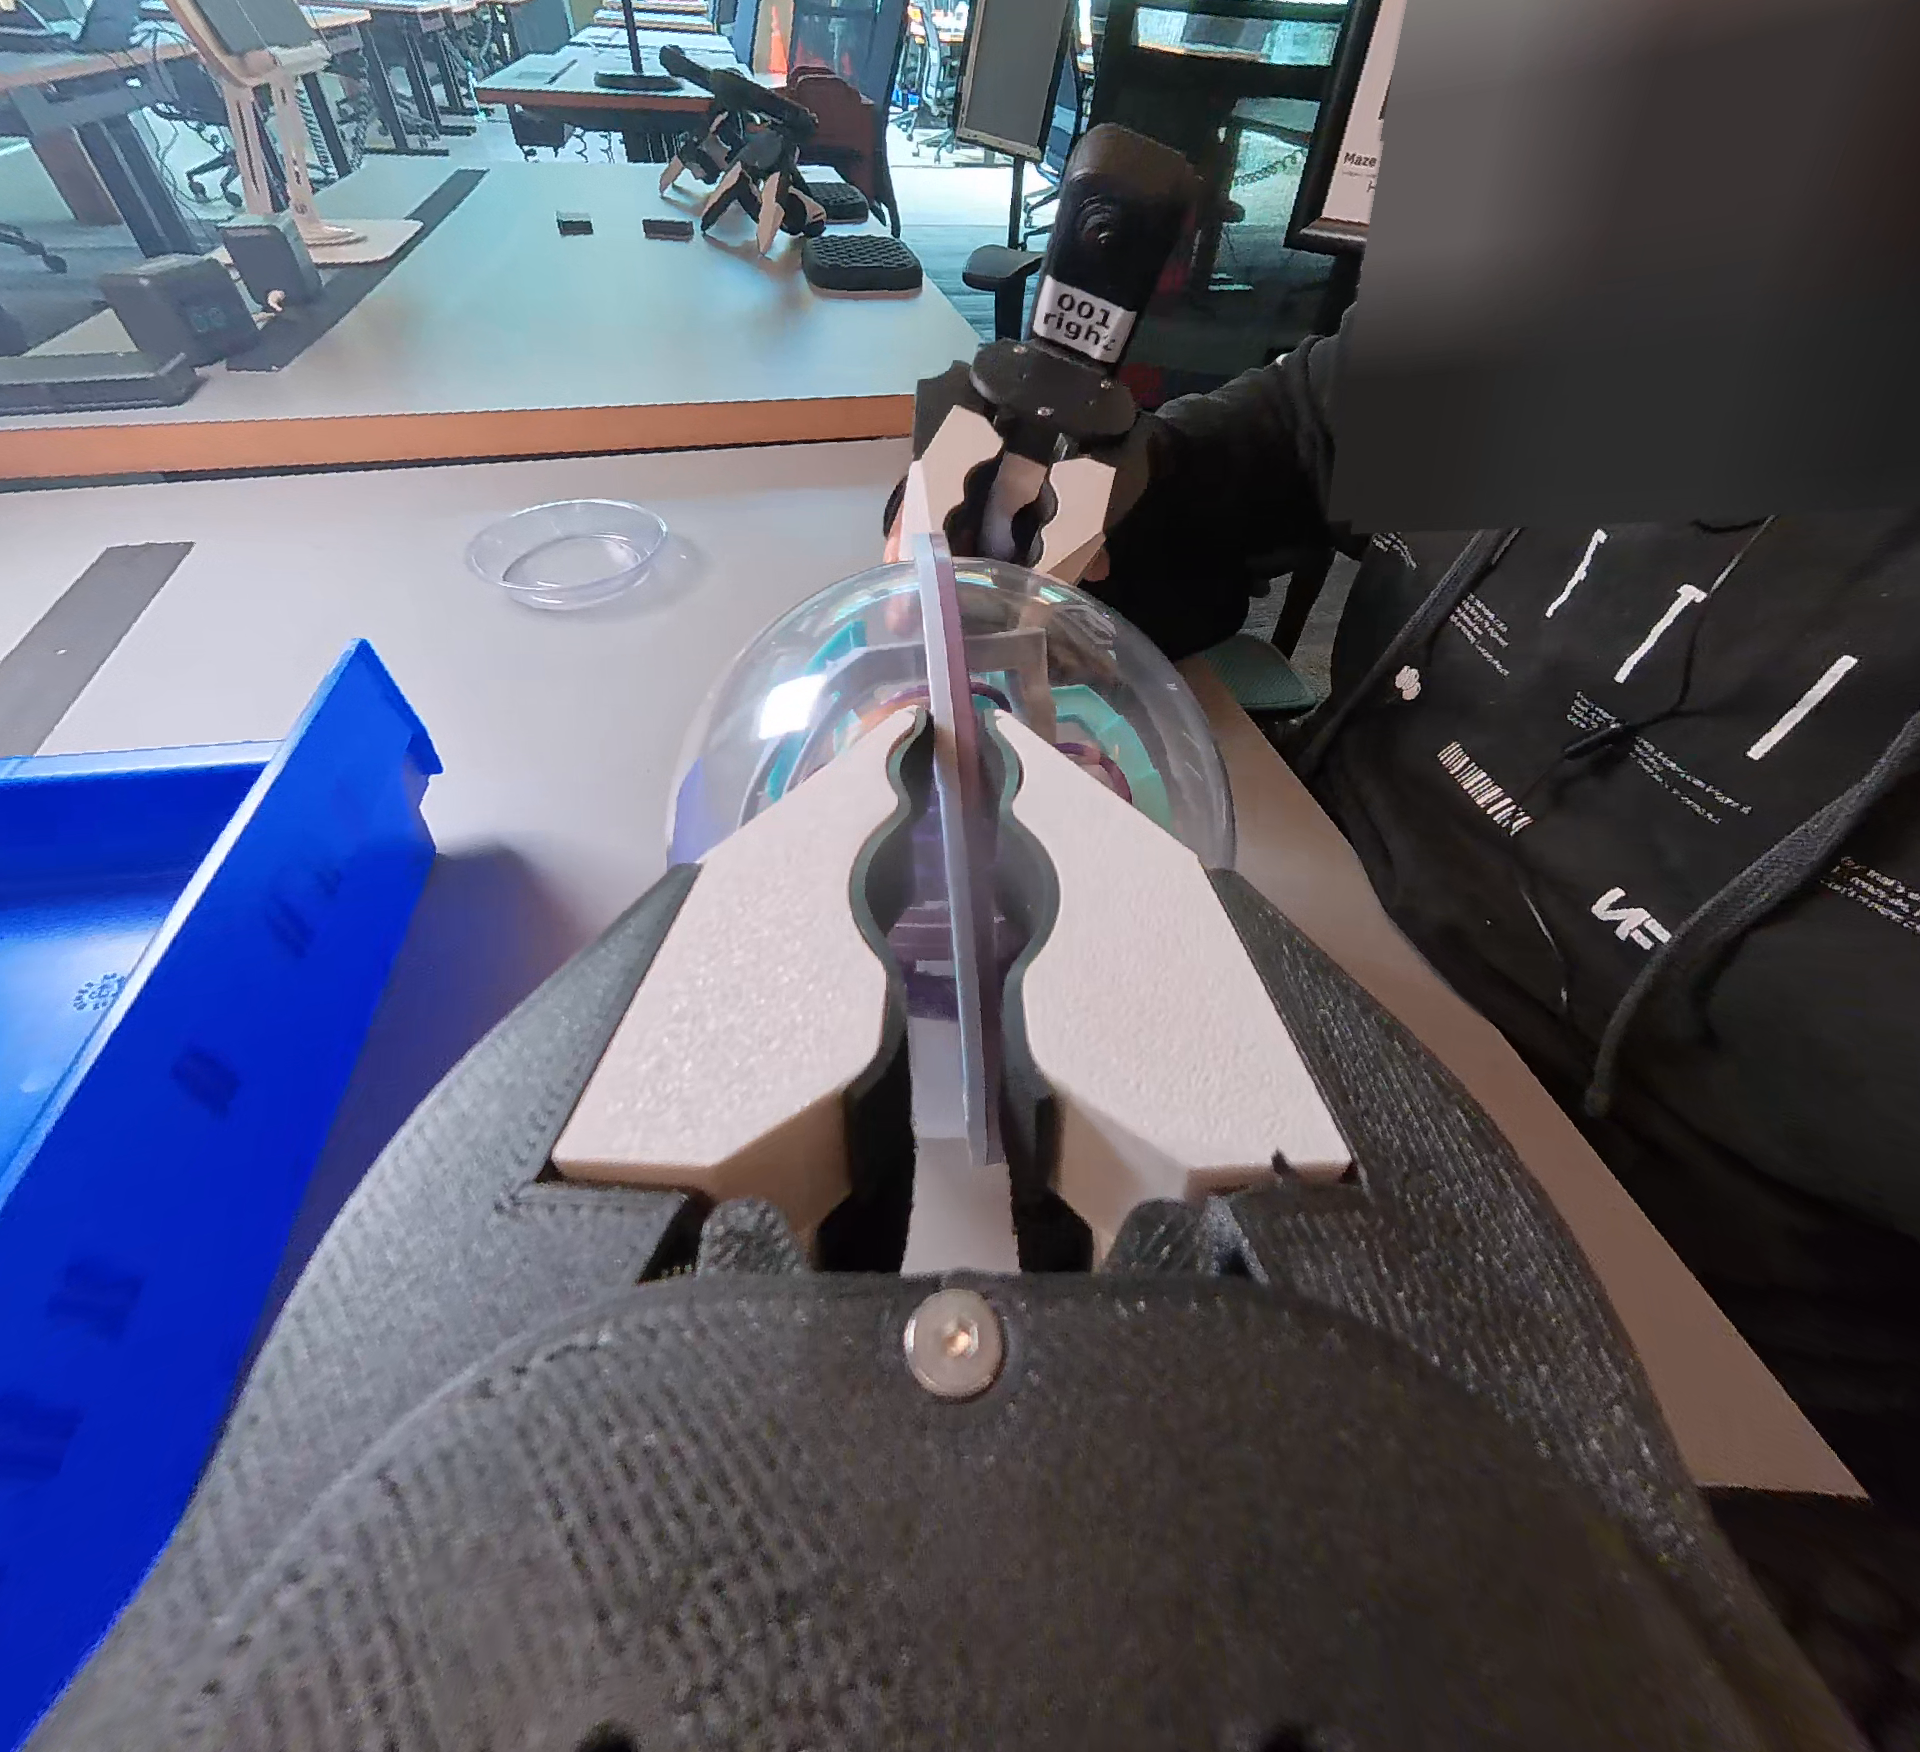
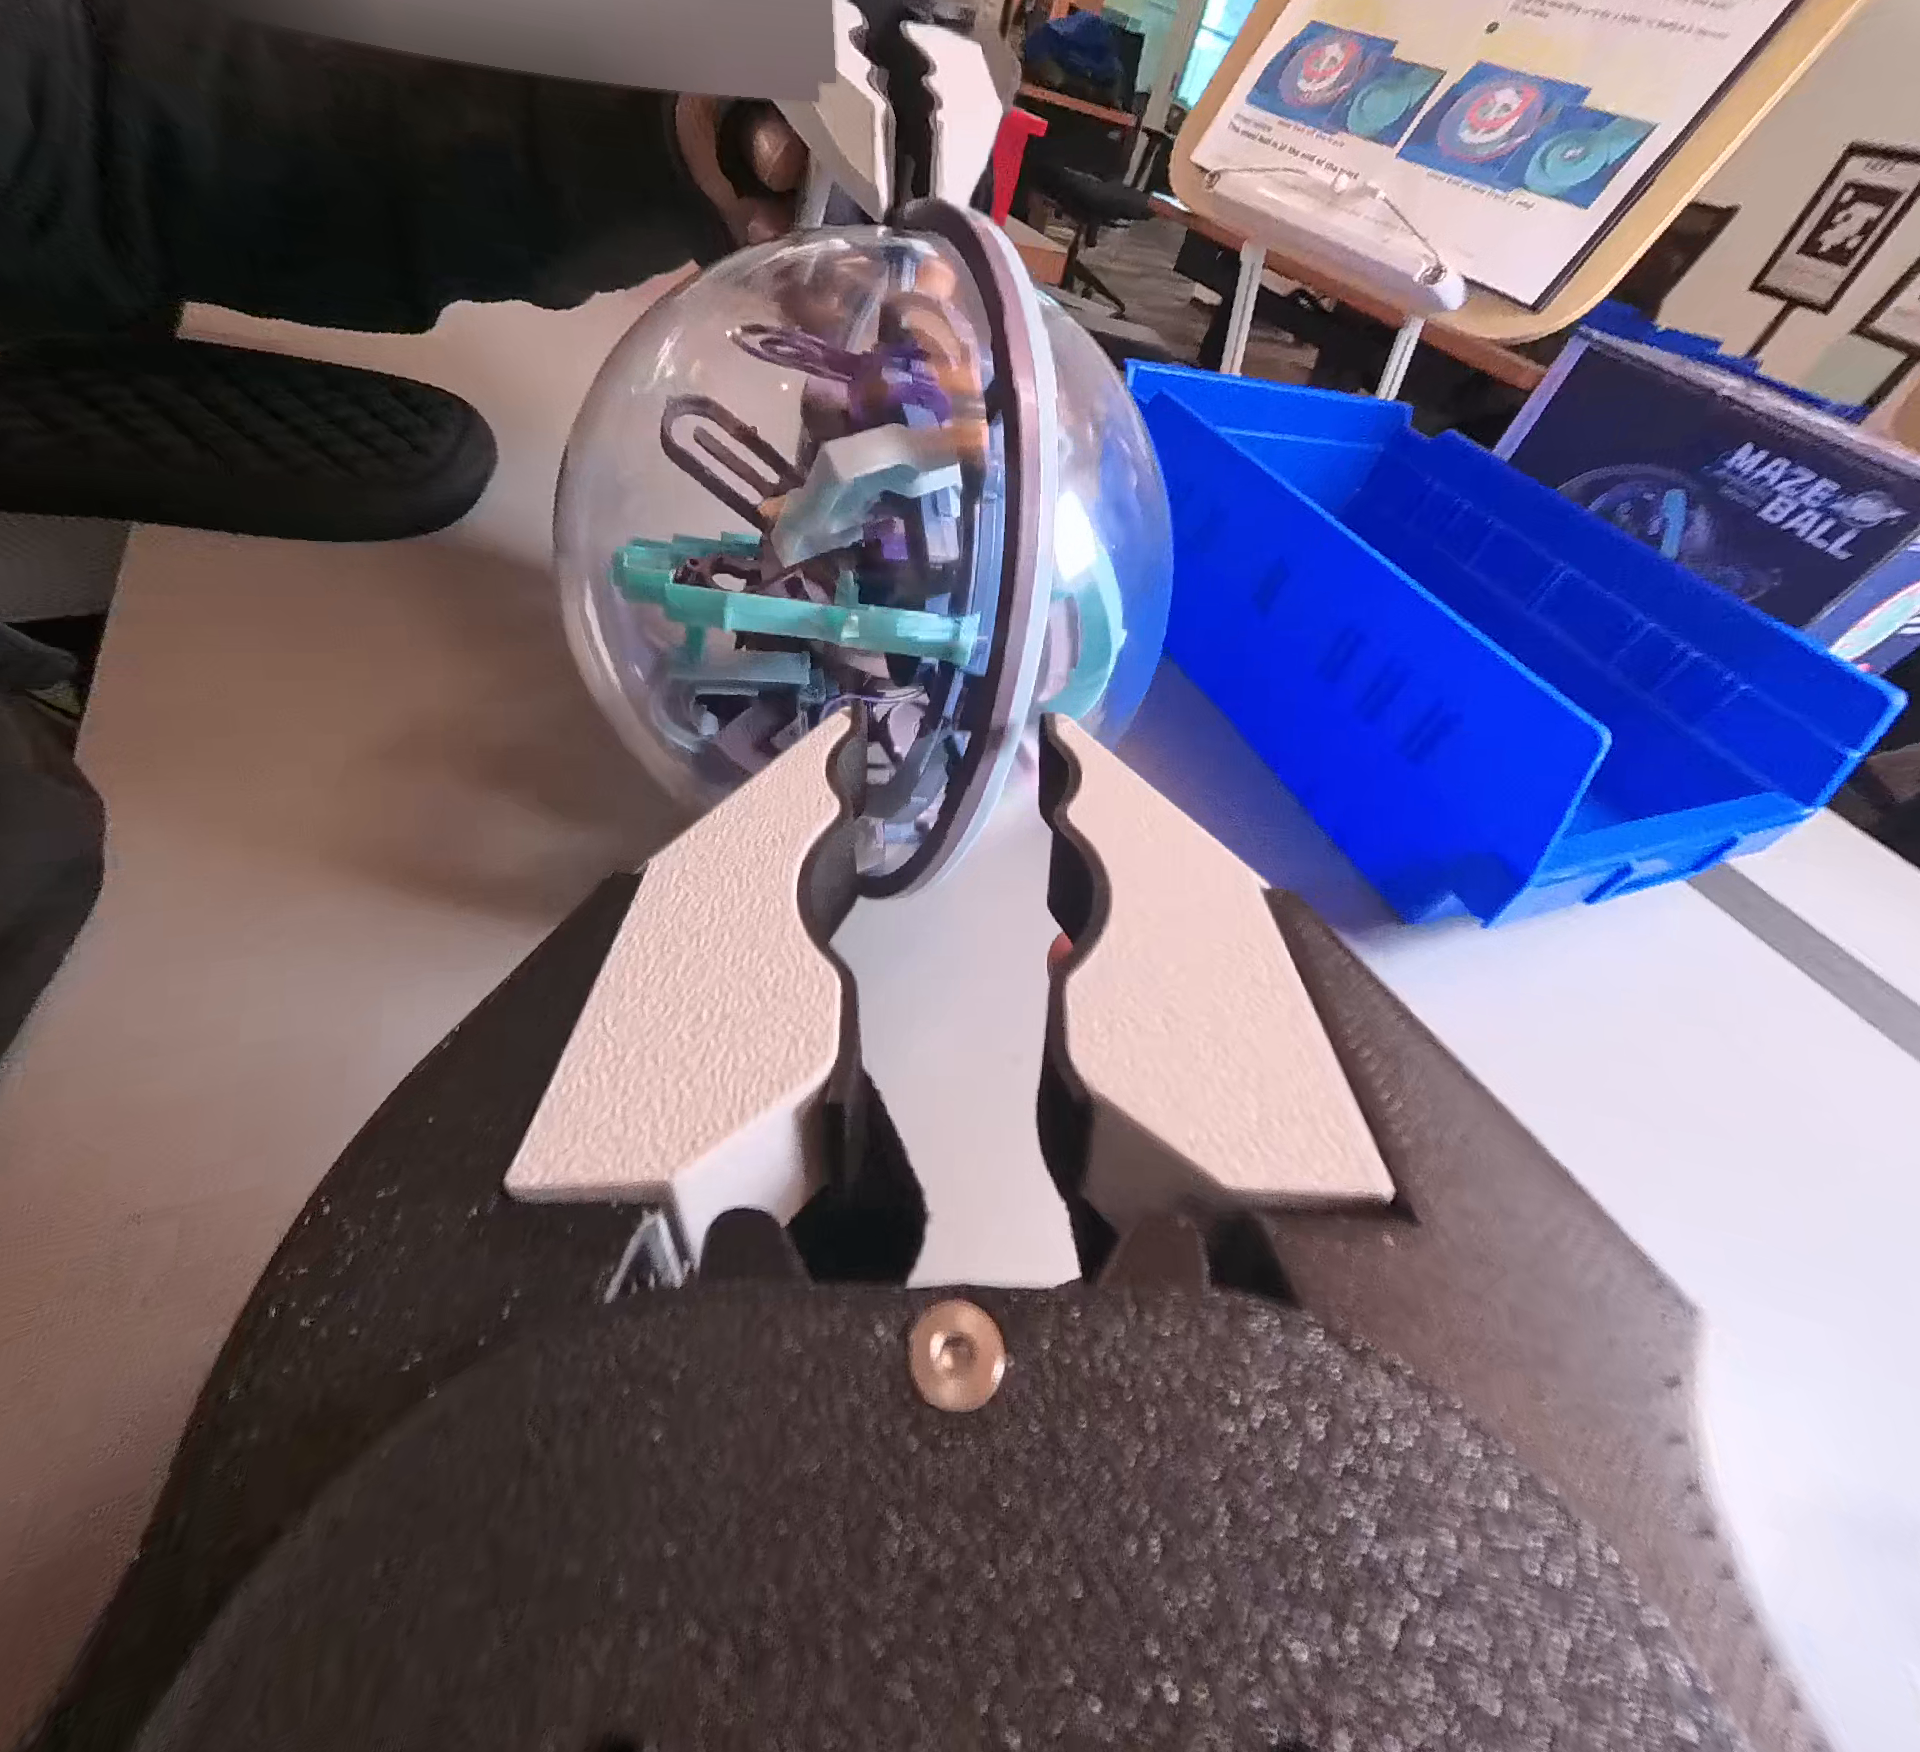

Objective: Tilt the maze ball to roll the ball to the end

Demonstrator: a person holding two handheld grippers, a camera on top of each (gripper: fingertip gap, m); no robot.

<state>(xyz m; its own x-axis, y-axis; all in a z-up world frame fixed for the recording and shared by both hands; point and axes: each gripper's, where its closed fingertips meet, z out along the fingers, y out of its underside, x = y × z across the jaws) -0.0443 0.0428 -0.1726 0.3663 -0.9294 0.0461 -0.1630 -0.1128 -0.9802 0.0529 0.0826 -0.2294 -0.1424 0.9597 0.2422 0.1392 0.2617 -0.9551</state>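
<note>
The maze ball [image 1: 831,694] is a clear sphere with teal, purple and grey tracks inside and a flat ring [image 1: 951,663] around its middle. It is held above the table between both grippers, with the ring turned on edge. My left gripper [image 1: 961,726] is shut on the near edge of the ring. My right gripper [image 1: 997,549] holds the far edge. In the right wrist view the maze ball [image 2: 727,507] fills the centre; my right gripper [image 2: 940,736] closes on the ring's lower edge, and the left gripper [image 2: 920,185] grips the top. I cannot make out the small ball inside.
A blue bin [image 1: 208,923] lies left of the ball, also in the right wrist view [image 2: 1455,642]. A clear dish [image 1: 566,552] sits farther back on the table. A person in a dark hoodie [image 1: 1558,819] is at the table's right edge. The toy's box [image 2: 1714,497] and an instruction board [image 2: 1507,40] stand behind the bin.
</note>
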